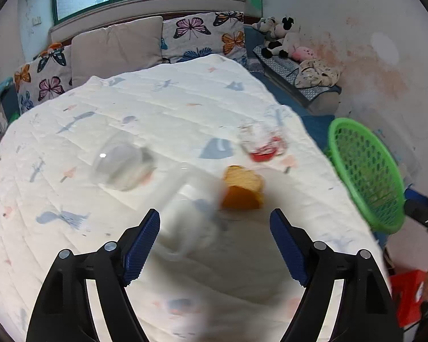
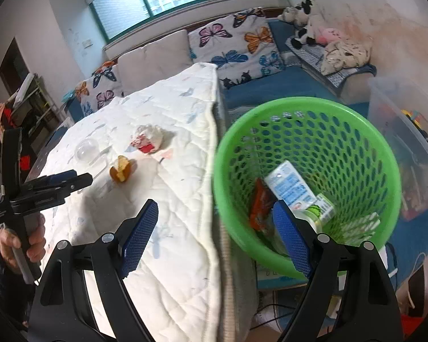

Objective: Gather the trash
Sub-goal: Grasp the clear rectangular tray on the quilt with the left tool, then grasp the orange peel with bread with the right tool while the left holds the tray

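Trash lies on the white quilt (image 1: 171, 108): a clear plastic dome (image 1: 122, 168), an orange piece of bread (image 1: 242, 191) and a crumpled wrapper with red print (image 1: 262, 142). My left gripper (image 1: 215, 216) hangs open above the quilt. A blurred clear plastic piece (image 1: 191, 222) lies just beyond its fingertips, untouched. The right wrist view shows this gripper (image 2: 80, 179) from the side, near the bread (image 2: 120, 172). My right gripper (image 2: 215, 208) is open and empty, over the quilt's edge and the rim of the green basket (image 2: 271, 116). In the basket lie a milk carton (image 2: 288, 185) and an orange wrapper (image 2: 259, 205).
Butterfly pillows (image 1: 202, 37) and a beige cushion (image 1: 119, 45) line the bed's head. Plush toys (image 1: 279, 37) sit on a bench by the wall. A clear storage bin (image 2: 408, 131) stands right of the basket. A person's hand (image 2: 22, 245) holds the left gripper's handle.
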